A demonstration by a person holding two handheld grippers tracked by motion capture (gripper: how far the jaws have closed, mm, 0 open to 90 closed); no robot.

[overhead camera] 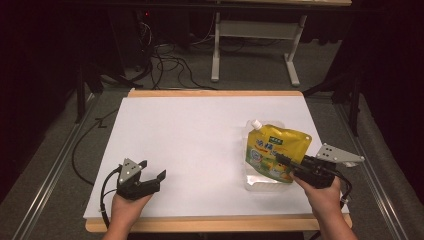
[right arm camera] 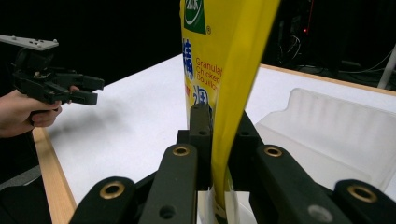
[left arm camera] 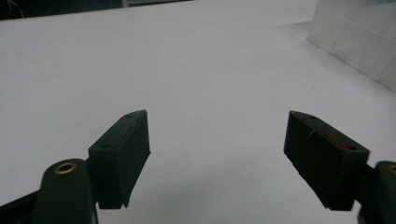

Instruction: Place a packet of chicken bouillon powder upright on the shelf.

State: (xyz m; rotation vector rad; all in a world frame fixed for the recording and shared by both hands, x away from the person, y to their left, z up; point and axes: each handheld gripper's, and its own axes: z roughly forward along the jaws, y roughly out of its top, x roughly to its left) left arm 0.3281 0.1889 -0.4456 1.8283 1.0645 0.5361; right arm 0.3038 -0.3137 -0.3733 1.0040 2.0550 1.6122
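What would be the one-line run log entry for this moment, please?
left gripper: open, idle over table | right gripper: shut on yellow pouch | pouch: held above clear tray

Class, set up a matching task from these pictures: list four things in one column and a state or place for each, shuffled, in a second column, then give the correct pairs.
Things:
1. left gripper
2. right gripper
3. yellow spouted pouch
4. clear plastic tray

States:
A. lying on the white table beside the pouch
B. shut on the pouch
C. held upright, white spout on top
D. open, holding nothing

Pairs: 1-D, 2-B, 3-C, 4-A
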